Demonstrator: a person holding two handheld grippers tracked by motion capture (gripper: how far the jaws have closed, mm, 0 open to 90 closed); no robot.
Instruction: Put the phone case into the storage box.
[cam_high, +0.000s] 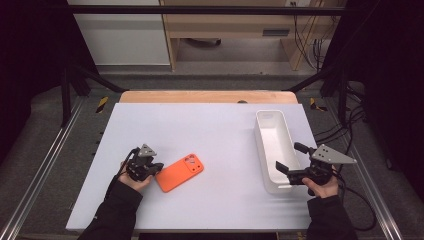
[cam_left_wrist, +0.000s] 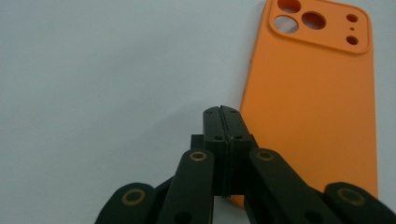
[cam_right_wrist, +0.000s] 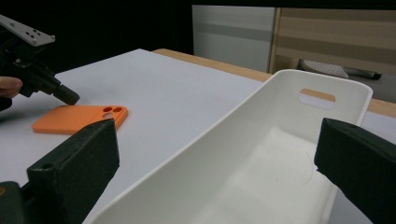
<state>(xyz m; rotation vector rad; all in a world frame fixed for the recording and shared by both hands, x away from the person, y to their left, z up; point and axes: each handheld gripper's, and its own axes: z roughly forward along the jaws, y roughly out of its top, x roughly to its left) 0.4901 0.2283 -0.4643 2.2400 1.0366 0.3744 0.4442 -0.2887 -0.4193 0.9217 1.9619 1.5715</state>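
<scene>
Closed left gripper (cam_left_wrist: 222, 112) beside orange phone case (cam_left_wrist: 313, 107); right gripper (cam_high: 292, 159) spread around white bin (cam_high: 272, 145).

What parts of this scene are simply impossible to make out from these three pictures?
- Orange phone case: in the left gripper view its near end sits behind the shut left gripper, and the picture's top edge cuts its far end.
- White bin: in the right gripper view its near end runs off the bottom edge, between the open jaws of the right gripper.
- Whether the left gripper touches the case: high view, too small to tell.
</scene>
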